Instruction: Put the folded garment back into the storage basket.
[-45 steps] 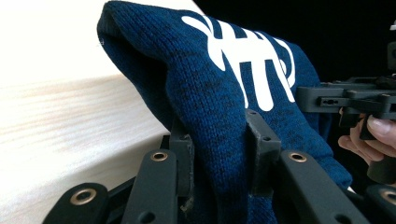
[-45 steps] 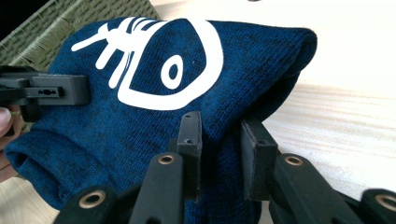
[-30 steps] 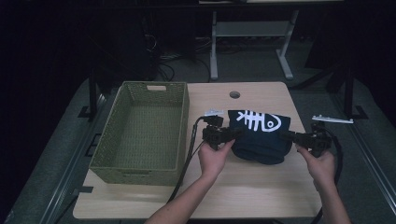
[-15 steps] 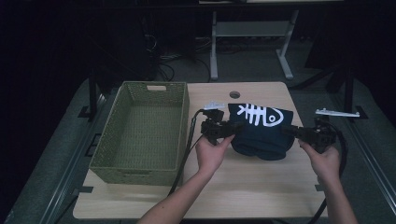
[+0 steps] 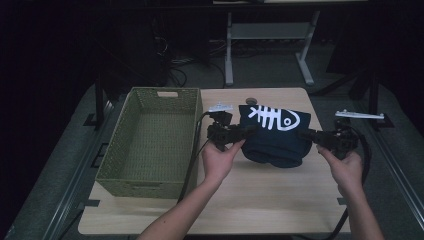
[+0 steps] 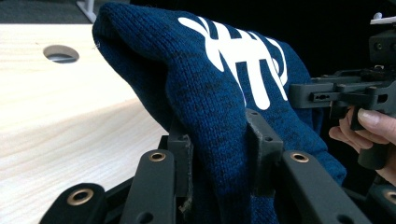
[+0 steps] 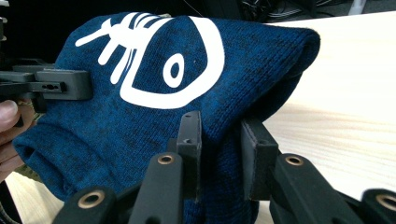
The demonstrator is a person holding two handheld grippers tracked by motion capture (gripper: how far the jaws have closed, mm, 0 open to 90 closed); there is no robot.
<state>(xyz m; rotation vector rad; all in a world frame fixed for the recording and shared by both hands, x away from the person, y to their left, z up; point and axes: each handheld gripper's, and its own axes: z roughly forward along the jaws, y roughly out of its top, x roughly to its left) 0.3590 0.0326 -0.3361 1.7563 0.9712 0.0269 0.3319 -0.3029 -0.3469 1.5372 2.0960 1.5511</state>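
Folded navy sweater hung crosswise between left gripper and right gripper, each clamping one end, its fish-skeleton print facing up above the desk.

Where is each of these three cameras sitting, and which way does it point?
High view: above the person's side, looking forward and down on the table, basket and both forearms.
Left gripper view: rides on the left tongs, looking along their jaws clamped on the blue sweater, toward the right tongs.
Right gripper view: rides on the right tongs, looking back toward the left tongs.
All three share the sweater.
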